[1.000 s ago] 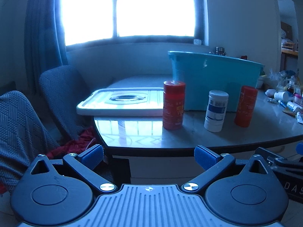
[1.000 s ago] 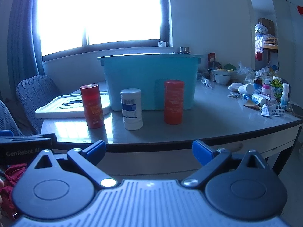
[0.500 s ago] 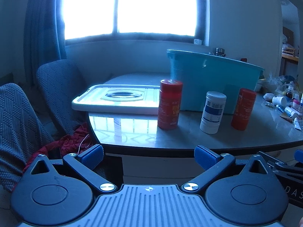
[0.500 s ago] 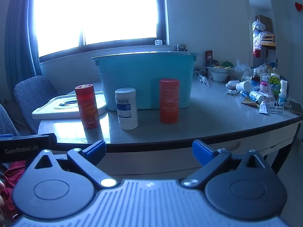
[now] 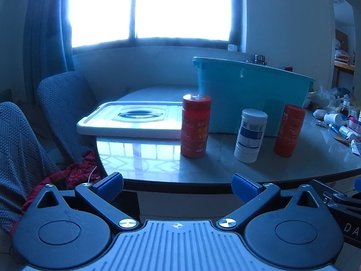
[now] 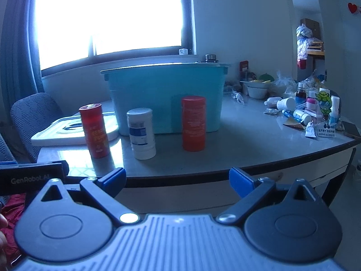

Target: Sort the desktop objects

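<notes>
Three upright containers in a row near the front edge of the table: left red canister, white bottle with blue label in the middle, right red canister, each apart from its neighbours. Just behind them, one open teal storage bin; to its left, lying flat, one white bin lid.

Left gripper spread wide, blue pads bare, holding and touching nothing, held level below and short of the table edge, facing the left red canister. Right gripper likewise wide apart, gripping nothing, held level short of the table edge, pointing toward the white bottle and right red canister.

Far right on the table, a clutter of small bottles and tubes, plus a white bowl. Left of the table, two grey fabric chairs, red cloth low between them
</notes>
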`<state>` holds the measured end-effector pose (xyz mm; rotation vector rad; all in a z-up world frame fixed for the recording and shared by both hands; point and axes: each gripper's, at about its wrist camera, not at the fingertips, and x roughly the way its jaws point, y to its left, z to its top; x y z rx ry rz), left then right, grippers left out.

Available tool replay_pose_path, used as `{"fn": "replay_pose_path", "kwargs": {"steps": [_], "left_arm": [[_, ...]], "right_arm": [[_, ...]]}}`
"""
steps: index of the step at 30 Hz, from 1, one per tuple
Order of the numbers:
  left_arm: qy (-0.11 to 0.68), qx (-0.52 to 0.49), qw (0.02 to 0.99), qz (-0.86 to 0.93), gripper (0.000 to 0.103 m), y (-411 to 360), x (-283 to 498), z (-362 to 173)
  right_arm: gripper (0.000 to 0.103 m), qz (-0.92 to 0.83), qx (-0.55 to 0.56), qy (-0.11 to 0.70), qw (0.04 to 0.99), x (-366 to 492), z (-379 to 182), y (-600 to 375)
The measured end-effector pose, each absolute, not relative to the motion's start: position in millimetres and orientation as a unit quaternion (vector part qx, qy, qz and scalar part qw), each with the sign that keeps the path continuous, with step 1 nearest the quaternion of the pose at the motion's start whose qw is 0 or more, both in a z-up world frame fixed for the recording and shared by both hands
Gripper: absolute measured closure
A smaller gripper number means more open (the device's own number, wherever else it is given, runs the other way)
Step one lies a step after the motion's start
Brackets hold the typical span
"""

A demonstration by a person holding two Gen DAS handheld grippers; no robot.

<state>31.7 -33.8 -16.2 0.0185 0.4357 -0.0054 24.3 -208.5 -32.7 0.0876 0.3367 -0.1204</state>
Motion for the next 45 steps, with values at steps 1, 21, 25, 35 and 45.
{"fn": "replay_pose_path", "kwargs": {"steps": [1, 21, 25, 35, 45], "left_arm": [[0.215, 0.010, 0.976, -0.004, 0.000, -35, 34, -16], [0.207, 0.010, 0.978, -0.004, 0.000, -53, 76, -15], [0.205, 0.011, 0.979, -0.008, 0.000, -56, 85, -16], [0.211, 0.019, 0.977, -0.007, 0.000, -59, 109, -17], [0.216, 0.015, 0.976, 0.000, 0.000, -56, 128, -21]], "right_arm": [[0.005, -0.062, 0.043, 0.166, 0.983, 26, -33, -210], [0.005, -0.074, 0.035, 0.157, 0.984, 61, -29, -230], [0.005, -0.073, 0.033, 0.155, 0.985, 69, -29, -232], [0.005, -0.081, 0.034, 0.157, 0.984, 90, -30, -239], [0.005, -0.081, 0.031, 0.160, 0.983, 108, -35, -239]]}}
